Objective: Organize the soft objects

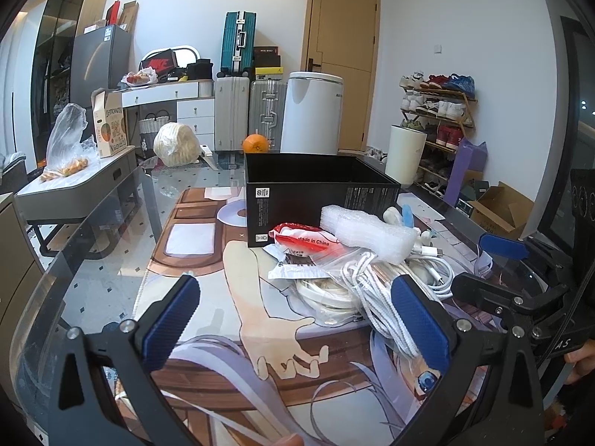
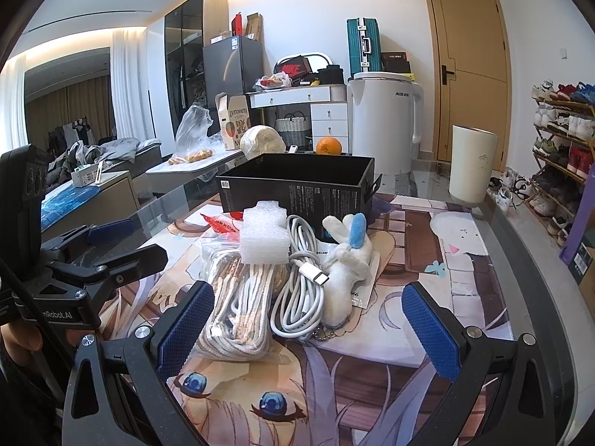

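Note:
A pile of soft things lies on the printed mat in front of an open black box (image 1: 319, 197) (image 2: 297, 189). It holds a white foam piece (image 1: 368, 232) (image 2: 264, 236), a red and white plastic bag (image 1: 305, 243), a bagged braided white cord (image 2: 234, 312) (image 1: 375, 297), a coiled white charging cable (image 2: 301, 293) and a white plush rabbit with a blue ear (image 2: 347, 260). My left gripper (image 1: 297, 319) is open and empty, left of the pile. My right gripper (image 2: 316, 327) is open and empty, just short of the cable and the rabbit.
An orange (image 1: 256, 144) (image 2: 328, 146) sits behind the box. A white cup (image 2: 471, 163) stands at the back right of the glass table (image 1: 111, 267). A white bin (image 1: 311, 111), suitcases and a shoe rack (image 1: 438, 119) stand beyond.

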Tool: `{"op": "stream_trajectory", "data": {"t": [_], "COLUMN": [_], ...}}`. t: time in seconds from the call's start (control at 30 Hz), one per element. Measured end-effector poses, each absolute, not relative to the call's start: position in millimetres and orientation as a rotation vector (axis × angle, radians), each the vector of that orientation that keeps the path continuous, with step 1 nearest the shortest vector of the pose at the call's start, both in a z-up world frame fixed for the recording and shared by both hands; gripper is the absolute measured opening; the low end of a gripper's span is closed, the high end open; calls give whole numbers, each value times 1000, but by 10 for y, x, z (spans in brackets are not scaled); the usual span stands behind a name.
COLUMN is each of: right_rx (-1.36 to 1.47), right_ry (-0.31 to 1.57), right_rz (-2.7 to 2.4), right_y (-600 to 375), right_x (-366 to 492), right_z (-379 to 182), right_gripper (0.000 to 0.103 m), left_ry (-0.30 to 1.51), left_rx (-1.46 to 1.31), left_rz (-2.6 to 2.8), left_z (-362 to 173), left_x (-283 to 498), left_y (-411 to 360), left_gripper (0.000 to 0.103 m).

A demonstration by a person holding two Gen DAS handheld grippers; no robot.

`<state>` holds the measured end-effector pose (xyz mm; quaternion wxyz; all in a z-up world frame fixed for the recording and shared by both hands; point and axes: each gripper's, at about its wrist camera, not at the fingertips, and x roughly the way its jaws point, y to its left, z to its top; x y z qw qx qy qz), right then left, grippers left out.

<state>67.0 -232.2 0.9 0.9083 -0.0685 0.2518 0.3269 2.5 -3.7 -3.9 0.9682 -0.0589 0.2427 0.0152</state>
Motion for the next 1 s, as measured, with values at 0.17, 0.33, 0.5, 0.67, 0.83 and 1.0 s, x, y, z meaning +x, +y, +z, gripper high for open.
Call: {"op": "stream_trajectory", "data": {"t": [0.17,0.33,0.5,0.67,0.83,1.0], "right_rx": [-138,-134,-122,-131,-125,-146], "right_ry": [520,532,554,564,562,610], "right_rz": [667,651,635,636,652,687], "right_y": [-2334,-2353,-2387,-2364,-2289,-2135], "right_x": [684,729,783,816,870,990], "right_z": [19,39,84,129,194,219], "right_gripper": [103,103,103,103,102,102], "left_ry": [494,499,481,461,467,487], "left_rx": [-119,-106,-87,-86,-106,-98], "left_rz": [34,47,70,48,34,35], "left_z": [-33,-14,43,93,122,135], "left_x": [36,48,52,61,96,144], "left_y": [-32,-25,5,48,88,109], "left_gripper": [103,103,103,103,103,103]}}
